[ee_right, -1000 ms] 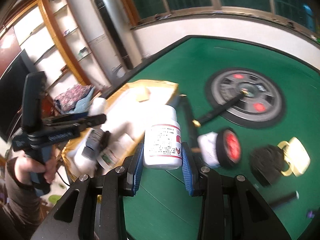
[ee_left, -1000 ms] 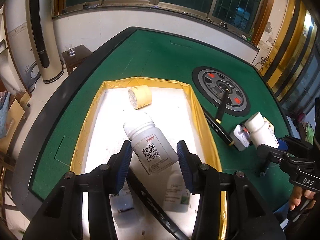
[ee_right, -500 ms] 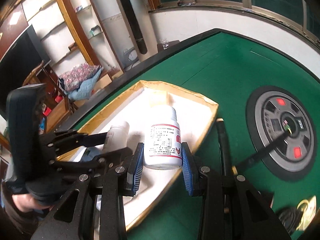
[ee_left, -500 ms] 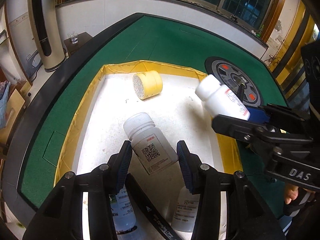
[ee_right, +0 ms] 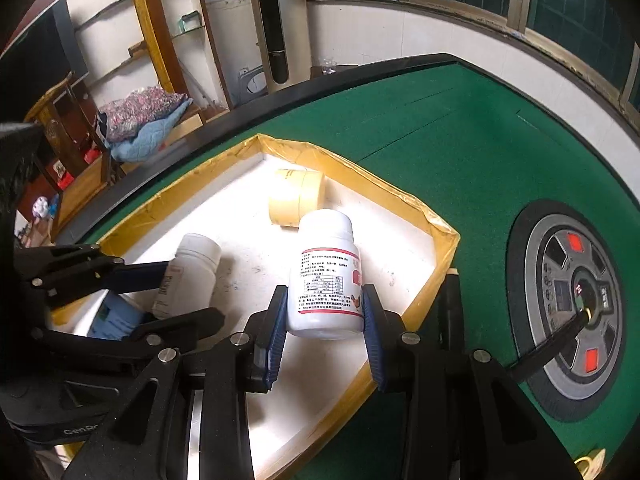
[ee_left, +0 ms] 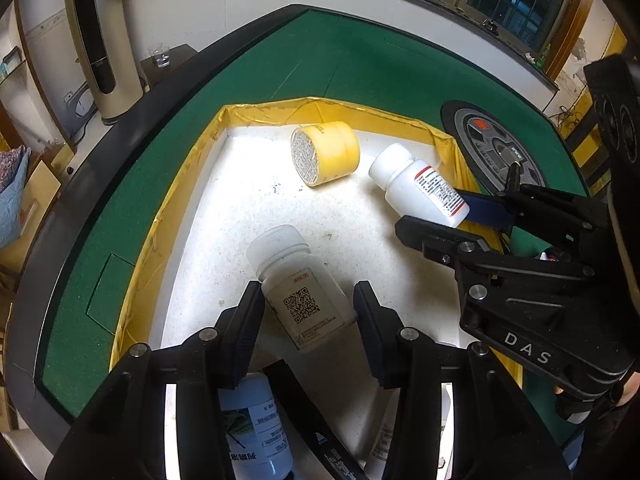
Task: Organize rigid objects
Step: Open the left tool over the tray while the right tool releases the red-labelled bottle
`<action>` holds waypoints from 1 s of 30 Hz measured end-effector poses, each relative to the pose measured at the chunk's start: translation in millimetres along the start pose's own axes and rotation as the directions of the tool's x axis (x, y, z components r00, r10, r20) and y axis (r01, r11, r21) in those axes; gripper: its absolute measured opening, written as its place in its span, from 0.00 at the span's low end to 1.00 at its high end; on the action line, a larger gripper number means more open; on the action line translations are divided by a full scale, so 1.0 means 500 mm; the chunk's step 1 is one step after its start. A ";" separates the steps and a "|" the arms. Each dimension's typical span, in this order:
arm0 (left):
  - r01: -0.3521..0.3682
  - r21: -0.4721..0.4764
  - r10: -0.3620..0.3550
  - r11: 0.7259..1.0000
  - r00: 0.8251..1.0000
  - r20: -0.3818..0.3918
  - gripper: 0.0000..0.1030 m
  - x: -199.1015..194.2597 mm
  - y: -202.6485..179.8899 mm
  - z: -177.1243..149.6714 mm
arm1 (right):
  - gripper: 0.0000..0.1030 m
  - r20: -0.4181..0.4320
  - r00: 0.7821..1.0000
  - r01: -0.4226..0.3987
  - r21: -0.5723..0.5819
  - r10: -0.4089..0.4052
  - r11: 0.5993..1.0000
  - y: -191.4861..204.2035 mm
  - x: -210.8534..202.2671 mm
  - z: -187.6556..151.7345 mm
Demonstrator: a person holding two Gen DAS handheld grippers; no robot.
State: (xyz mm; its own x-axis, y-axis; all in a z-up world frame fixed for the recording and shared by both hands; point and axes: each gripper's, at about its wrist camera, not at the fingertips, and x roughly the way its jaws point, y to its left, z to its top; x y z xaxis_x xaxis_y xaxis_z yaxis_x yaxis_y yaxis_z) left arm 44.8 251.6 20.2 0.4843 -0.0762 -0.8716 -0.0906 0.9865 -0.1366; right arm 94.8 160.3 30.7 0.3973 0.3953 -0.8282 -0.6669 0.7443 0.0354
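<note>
Green felt (ee_right: 460,168) rings yellow-rimmed tray (ee_left: 188,168).

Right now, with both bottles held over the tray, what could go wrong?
The two grippers are close: the left gripper and right gripper might clash while lowering. The red-label bottle may knock the yellow jar. The QR-code bottle could roll onto the bottles below when dropped.
</note>
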 end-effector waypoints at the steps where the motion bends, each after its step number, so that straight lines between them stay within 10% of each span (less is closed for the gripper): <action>1: 0.000 0.000 0.000 1.000 1.000 0.000 0.44 0.000 0.000 0.000 | 0.31 0.001 1.000 0.013 -0.006 -0.013 1.000 0.002 0.000 0.001; 16: -0.003 -0.022 0.002 1.000 1.000 -0.015 0.44 -0.002 0.015 0.003 | 0.47 0.073 0.994 0.076 0.009 -0.077 0.997 -0.008 -0.054 0.008; 21: 0.001 -0.030 -0.001 1.000 1.000 -0.008 0.59 -0.013 0.011 -0.003 | 0.54 0.119 0.991 0.059 0.042 -0.064 0.997 -0.023 -0.111 -0.012; 30: 0.032 -0.044 -0.029 0.999 0.997 0.065 0.60 -0.090 -0.003 -0.023 | 0.78 0.183 0.981 0.030 0.214 -0.071 0.976 -0.126 -0.261 -0.169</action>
State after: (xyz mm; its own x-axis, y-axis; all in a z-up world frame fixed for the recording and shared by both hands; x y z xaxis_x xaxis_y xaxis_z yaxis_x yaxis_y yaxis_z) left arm 13.1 252.0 54.1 0.5418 -0.0954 -0.8351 -0.1130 0.9763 -0.1848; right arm 31.5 16.4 89.1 0.5520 0.4334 -0.7123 -0.5039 0.8541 0.1292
